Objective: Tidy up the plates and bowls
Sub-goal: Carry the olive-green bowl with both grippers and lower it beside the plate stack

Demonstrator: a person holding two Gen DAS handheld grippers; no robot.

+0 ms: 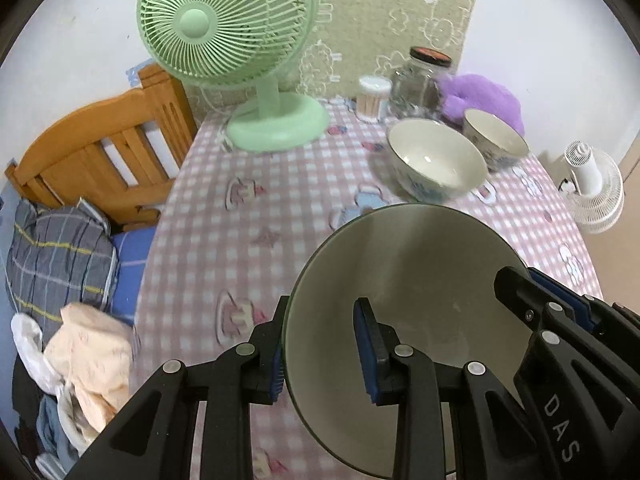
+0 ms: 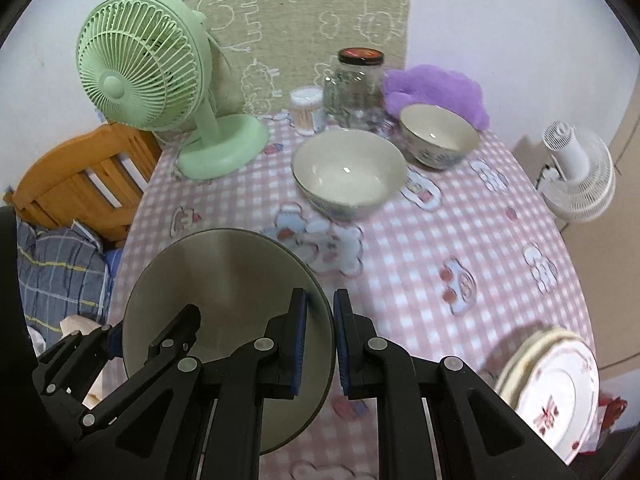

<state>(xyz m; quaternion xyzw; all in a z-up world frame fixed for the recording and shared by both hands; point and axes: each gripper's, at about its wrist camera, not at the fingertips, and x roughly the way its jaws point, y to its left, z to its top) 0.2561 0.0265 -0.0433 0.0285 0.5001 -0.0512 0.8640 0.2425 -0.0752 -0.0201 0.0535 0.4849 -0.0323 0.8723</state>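
Grey round glass plate held above the checked worktop, both claws clamped on opposite rim edges: left claw, right claw. Two bowls and a plate stack remain apart, so organizing seems midway.

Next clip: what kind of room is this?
Probably a bedroom or small living space: a wooden bed frame with bedding sits beside a table in a pink checked cloth, holding a green desk fan.

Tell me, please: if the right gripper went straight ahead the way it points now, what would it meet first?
Probably the pink checked tablecloth. The right gripper, clamped on the grey plate, points steeply down at bare cloth, short of the larger bowl. Depth is hard to judge here.
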